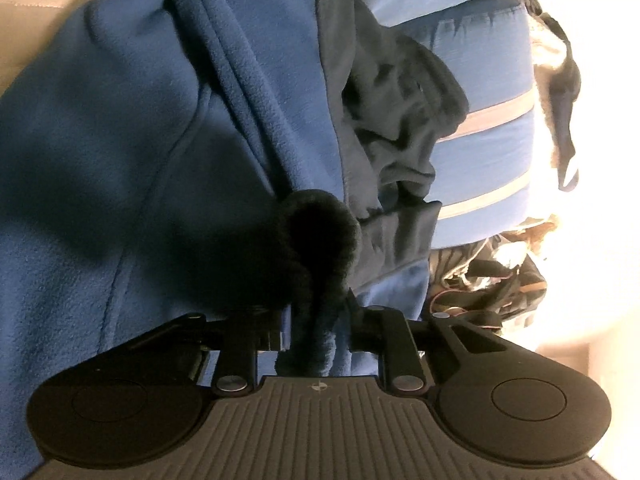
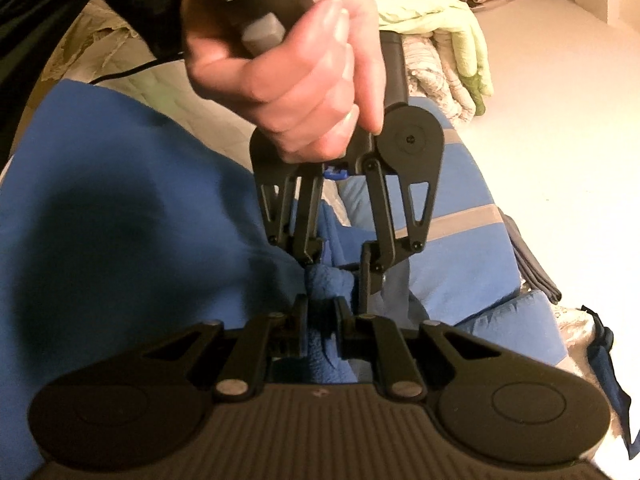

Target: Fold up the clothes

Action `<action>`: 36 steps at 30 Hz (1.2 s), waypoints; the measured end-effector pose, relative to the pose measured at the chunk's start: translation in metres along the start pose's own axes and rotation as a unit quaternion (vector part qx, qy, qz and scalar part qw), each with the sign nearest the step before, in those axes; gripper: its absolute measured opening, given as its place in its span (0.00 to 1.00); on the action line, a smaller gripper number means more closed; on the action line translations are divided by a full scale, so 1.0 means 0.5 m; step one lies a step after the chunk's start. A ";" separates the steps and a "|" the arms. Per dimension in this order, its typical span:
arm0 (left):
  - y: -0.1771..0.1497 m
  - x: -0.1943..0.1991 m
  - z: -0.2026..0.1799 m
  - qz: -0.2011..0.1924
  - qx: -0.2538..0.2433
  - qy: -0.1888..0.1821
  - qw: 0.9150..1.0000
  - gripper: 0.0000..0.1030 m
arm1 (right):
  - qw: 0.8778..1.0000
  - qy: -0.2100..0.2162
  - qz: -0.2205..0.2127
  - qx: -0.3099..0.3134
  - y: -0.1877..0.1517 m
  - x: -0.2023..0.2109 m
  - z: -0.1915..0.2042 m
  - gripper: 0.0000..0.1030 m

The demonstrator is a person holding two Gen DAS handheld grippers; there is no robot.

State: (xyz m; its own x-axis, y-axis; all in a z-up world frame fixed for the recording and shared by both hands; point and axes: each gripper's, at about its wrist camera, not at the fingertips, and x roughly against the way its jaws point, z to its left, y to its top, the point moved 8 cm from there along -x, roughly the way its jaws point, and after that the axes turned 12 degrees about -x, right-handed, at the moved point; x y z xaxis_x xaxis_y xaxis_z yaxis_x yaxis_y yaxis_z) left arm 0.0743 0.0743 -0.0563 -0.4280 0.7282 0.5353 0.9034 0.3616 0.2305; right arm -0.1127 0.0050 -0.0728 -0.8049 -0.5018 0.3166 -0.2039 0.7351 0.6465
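Pale quilted bedspread (image 2: 168, 92); black cable (image 2: 132, 70) — beige floor (image 2: 560, 100)

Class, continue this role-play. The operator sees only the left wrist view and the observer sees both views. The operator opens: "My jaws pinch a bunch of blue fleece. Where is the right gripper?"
Observer: The right gripper holds the same bunched fold of the blue fleece garment, its jaws almost meeting those of the left gripper.
Operator: What holds my gripper?
Observer: A bare hand wraps around its handle from above.
Operator: Anything beyond the fleece?
Observer: A pale green crumpled cloth lies on a pile behind the hand.
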 end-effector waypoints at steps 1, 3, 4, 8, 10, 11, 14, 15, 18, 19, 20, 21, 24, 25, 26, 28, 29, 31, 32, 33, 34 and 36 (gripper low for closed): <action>-0.001 -0.002 0.003 0.005 0.003 0.007 1.000 0.26 | 1.000 -0.003 -0.001 0.002 0.001 0.000 -0.001 0.13; -0.004 -0.006 0.009 0.017 0.010 0.008 1.000 0.29 | 1.000 -0.007 -0.003 0.008 0.001 0.001 -0.001 0.13; -0.004 -0.006 0.007 0.015 0.011 0.004 1.000 0.28 | 1.000 -0.009 -0.005 0.012 0.000 0.002 0.001 0.13; -0.003 -0.007 -0.001 0.012 0.005 -0.008 1.000 0.28 | 1.000 -0.016 -0.010 0.019 -0.001 0.004 0.002 0.13; -0.001 -0.005 -0.005 0.006 0.002 -0.018 1.000 0.18 | 1.000 -0.016 -0.010 0.022 -0.002 0.004 0.002 0.13; 0.000 -0.003 -0.009 0.002 -0.001 -0.022 1.000 0.17 | 1.000 -0.015 -0.009 0.023 -0.003 0.004 0.003 0.13; 0.008 0.008 -0.027 -0.025 -0.018 -0.037 0.999 0.16 | 0.999 -0.037 -0.013 0.030 -0.005 0.001 0.000 0.33; 0.013 0.014 -0.037 -0.038 -0.028 -0.040 0.998 0.15 | 0.998 -0.053 -0.006 0.026 -0.013 -0.007 -0.012 0.37; 0.036 0.044 -0.078 -0.087 -0.064 -0.057 0.993 0.15 | 0.994 -0.103 0.020 0.009 -0.044 -0.030 -0.055 0.81; 0.044 0.056 -0.092 -0.102 -0.074 -0.066 0.990 0.15 | 0.992 -0.119 0.028 0.003 -0.054 -0.037 -0.070 0.86; 0.050 0.065 -0.105 -0.115 -0.079 -0.076 0.987 0.15 | 0.990 -0.136 0.036 -0.003 -0.064 -0.044 -0.084 0.86; 0.056 0.075 -0.118 -0.128 -0.085 -0.086 0.984 0.15 | 0.987 -0.153 0.045 -0.008 -0.074 -0.051 -0.098 0.87; 0.071 0.095 -0.158 -0.159 -0.098 -0.113 0.976 0.15 | 0.977 -0.202 0.070 -0.025 -0.105 -0.071 -0.139 0.91; 0.074 0.101 -0.171 -0.169 -0.104 -0.121 0.973 0.15 | 0.972 -0.218 0.078 -0.031 -0.116 -0.077 -0.153 0.94; 0.078 0.108 -0.183 -0.178 -0.112 -0.126 0.970 0.15 | 0.967 -0.231 0.096 -0.055 -0.140 -0.084 -0.185 0.96; 0.085 0.123 -0.207 -0.197 -0.129 -0.132 0.963 0.15 | 0.951 -0.255 0.136 -0.109 -0.194 -0.098 -0.255 0.96; 0.089 0.135 -0.216 -0.211 -0.137 -0.135 0.958 0.15 | 0.941 -0.266 0.156 -0.137 -0.221 -0.104 -0.289 0.96; 0.100 0.156 -0.229 -0.237 -0.146 -0.136 0.951 0.15 | 0.918 -0.288 0.194 -0.190 -0.274 -0.116 -0.355 0.96; 0.107 0.165 -0.234 -0.249 -0.148 -0.136 0.947 0.15 | 0.905 -0.299 0.207 -0.218 -0.303 -0.115 -0.390 0.96; 0.112 0.174 -0.236 -0.257 -0.148 -0.135 0.945 0.15 | 0.892 -0.310 0.219 -0.246 -0.332 -0.113 -0.426 0.97; 0.117 0.182 -0.236 -0.265 -0.149 -0.135 0.943 0.15 | 0.880 -0.319 0.224 -0.272 -0.357 -0.107 -0.459 0.98; 0.126 0.197 -0.235 -0.278 -0.148 -0.132 0.940 0.15 | 0.855 -0.334 0.233 -0.322 -0.405 -0.094 -0.524 0.98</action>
State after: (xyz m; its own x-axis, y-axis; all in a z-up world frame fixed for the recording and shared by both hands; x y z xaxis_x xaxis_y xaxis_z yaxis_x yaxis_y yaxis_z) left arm 0.0923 0.1004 0.1062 -0.7920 0.6081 0.0540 0.4895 0.5798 0.6513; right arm 0.1125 -0.2394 -0.0368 -0.8978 0.3078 0.3150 0.4006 0.2736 0.8744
